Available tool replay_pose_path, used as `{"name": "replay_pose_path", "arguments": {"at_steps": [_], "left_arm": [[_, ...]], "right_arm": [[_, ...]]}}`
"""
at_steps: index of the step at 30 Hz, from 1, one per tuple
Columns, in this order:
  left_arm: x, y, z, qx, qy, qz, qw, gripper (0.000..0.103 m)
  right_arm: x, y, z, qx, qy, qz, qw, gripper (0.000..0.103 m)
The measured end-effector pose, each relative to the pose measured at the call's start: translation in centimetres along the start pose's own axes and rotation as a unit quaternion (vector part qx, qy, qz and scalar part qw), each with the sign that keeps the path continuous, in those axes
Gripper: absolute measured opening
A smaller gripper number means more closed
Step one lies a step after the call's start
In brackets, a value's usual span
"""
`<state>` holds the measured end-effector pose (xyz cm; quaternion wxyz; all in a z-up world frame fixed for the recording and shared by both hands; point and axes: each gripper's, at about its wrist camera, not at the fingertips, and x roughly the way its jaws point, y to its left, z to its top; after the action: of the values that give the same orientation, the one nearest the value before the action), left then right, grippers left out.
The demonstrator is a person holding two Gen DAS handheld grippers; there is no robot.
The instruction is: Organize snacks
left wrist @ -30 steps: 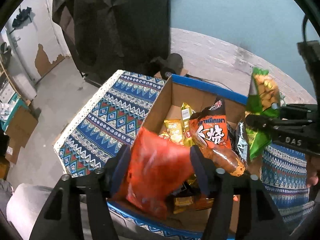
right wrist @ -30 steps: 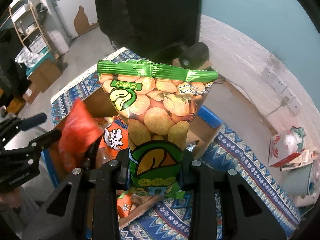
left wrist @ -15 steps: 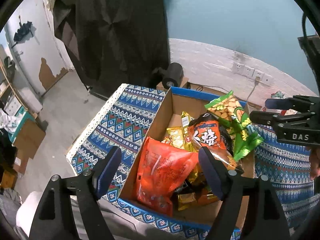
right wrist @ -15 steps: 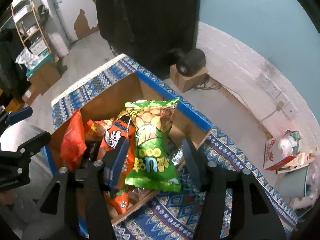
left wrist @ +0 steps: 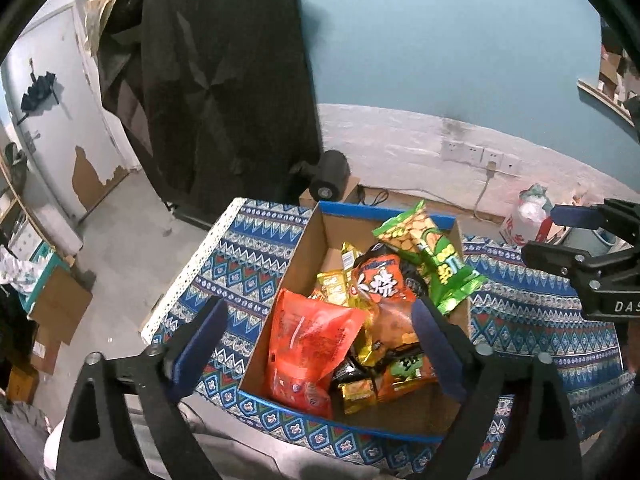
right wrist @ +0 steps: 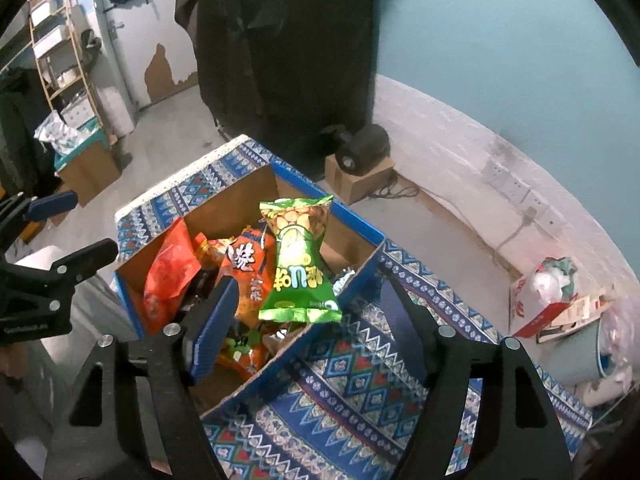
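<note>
Box: a brown box (left wrist: 304, 248) with a blue rim sits on a patterned cloth (left wrist: 248, 256). It is open on top and full of snack bags.
Green bag: one green bag (right wrist: 298, 264) lies on top of the pile. Its end hangs over the box edge at 3 o'clock in the left view.
Red bag: one red bag (left wrist: 308, 348) leans on the box wall at 7 o'clock in the left view.
Orange bag: one orange bag with white signs (left wrist: 378, 284) lies in the middle, between the red and green bags.
Small packs: a few yellow packs (left wrist: 334, 286) and dark ones sit under the big bags. I cannot count them all.
Left gripper: the left gripper (left wrist: 316, 344) is above the near end of the box. Its jaws are wide and opening, with nothing held.
Right gripper: the right gripper (right wrist: 308, 320) is over the box corner by the green bag. Its jaws are wide and opening, and do not touch the bag.
Room: bare cloth lies at 9 o'clock and 3 o'clock of the box. The far end of the box has empty floor.
Around: a wall (left wrist: 440, 40), a dark hanging cloth (left wrist: 216, 80), and one red and white carton (right wrist: 540, 300) at 3 o'clock.
</note>
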<state>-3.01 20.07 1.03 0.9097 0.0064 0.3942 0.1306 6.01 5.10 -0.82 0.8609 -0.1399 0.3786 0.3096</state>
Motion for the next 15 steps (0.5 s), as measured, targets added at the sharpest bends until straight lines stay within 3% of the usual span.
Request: {"name": "replay_pose_path", "arguments": {"at_steps": [8, 15], "left_arm": [[-1.9, -0.9, 0.3, 0.010, -0.019, -0.002, 0.9998, 0.102], [-2.6, -1.5, 0.3, 0.013, -0.019, -0.007, 0.9997, 0.102]], "right_arm": [[-2.6, -1.4, -1.8, 0.035, -0.024, -0.011, 0.999, 0.079], [-3.1, -2.4, -3.1, 0.041, -0.017, -0.021, 0.999, 0.079]]}}
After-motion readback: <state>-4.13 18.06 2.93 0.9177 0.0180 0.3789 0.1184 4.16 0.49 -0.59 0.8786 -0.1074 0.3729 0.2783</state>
